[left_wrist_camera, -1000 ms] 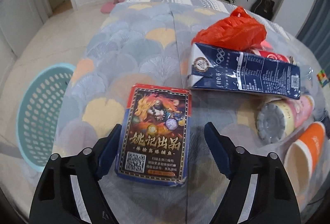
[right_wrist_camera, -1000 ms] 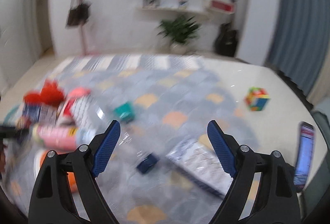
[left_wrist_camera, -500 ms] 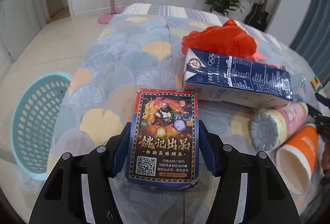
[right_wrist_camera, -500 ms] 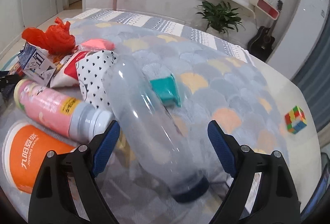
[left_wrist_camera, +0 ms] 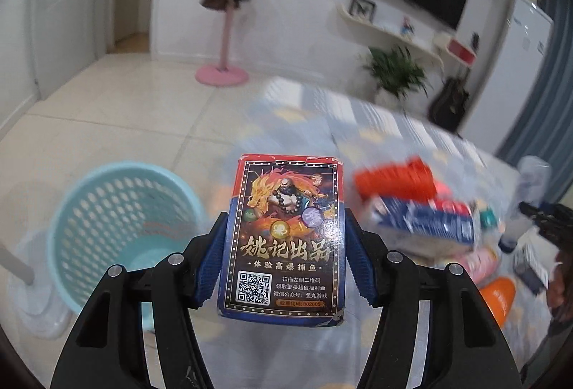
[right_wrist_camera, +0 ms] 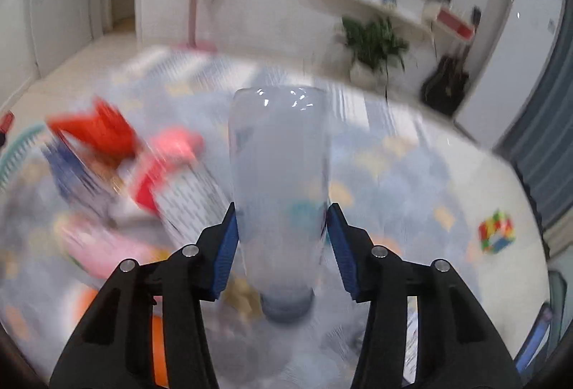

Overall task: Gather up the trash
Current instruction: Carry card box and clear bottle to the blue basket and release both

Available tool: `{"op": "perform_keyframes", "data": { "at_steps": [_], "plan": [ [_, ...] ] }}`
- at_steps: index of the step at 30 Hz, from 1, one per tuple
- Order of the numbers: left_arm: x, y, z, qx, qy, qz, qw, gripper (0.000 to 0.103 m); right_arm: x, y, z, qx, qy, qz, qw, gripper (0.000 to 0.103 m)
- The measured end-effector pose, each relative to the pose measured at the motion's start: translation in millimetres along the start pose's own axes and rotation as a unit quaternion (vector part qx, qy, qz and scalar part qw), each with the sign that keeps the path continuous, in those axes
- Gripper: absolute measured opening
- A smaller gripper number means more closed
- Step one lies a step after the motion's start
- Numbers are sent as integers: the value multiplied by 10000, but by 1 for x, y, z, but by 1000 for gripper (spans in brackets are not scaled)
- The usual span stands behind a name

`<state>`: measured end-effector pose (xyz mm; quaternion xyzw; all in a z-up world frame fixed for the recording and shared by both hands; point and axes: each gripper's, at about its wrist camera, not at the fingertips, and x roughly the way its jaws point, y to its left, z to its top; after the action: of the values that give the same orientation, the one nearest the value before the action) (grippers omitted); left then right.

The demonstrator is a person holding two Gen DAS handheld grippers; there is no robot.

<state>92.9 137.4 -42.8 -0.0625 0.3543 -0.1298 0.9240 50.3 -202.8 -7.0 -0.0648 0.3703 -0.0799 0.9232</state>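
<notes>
To the left of the left gripper's fingers and lower than them stands a pale blue perforated basket (left_wrist_camera: 118, 231) on the floor; its wall and bottom show, and nothing can be made out inside it. Between the right gripper (right_wrist_camera: 283, 242) fingers sits a clear plastic bottle (right_wrist_camera: 281, 188), empty as far as the blur allows, its dark cap end toward the camera and its base pointing away; the jaws are closing on it and the blue pads lie against its sides. The left gripper (left_wrist_camera: 283, 260) pinches a card box (left_wrist_camera: 284, 238) printed with a dragon picture, pads pressed to its long edges, printed face up, the box raised clear of the patterned cloth (left_wrist_camera: 379, 138). Both grippers tilt downward.
</notes>
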Motion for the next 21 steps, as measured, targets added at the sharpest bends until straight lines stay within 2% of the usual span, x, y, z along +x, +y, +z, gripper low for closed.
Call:
{"op": "perform_keyframes", "data": {
  "at_steps": [3,6,11,15,18,21],
  "plan": [
    [-22,28,16,-220,-327,163,9991,59,-28,37,36,-149,-454,316,9984,45],
    [-44,66,27,-482,-593,442,9961,59,-51,92,69,-346,-846,788,9927,45],
    [-66,121,32,-1008,-918,875,9868,59,-60,172,96,-411,-1085,1692,9787,45],
    [-66,156,25,-1324,-888,1303,9786,59,-49,237,107,-438,-994,2438,9637,45],
    [-56,176,17,-1449,-752,1544,9744,59,-32,295,108,-531,-724,3028,9488,45],
    [-38,195,5,-1641,-474,1642,9715,59,-13,345,97,-732,-457,3135,9457,45]
  ]
}}
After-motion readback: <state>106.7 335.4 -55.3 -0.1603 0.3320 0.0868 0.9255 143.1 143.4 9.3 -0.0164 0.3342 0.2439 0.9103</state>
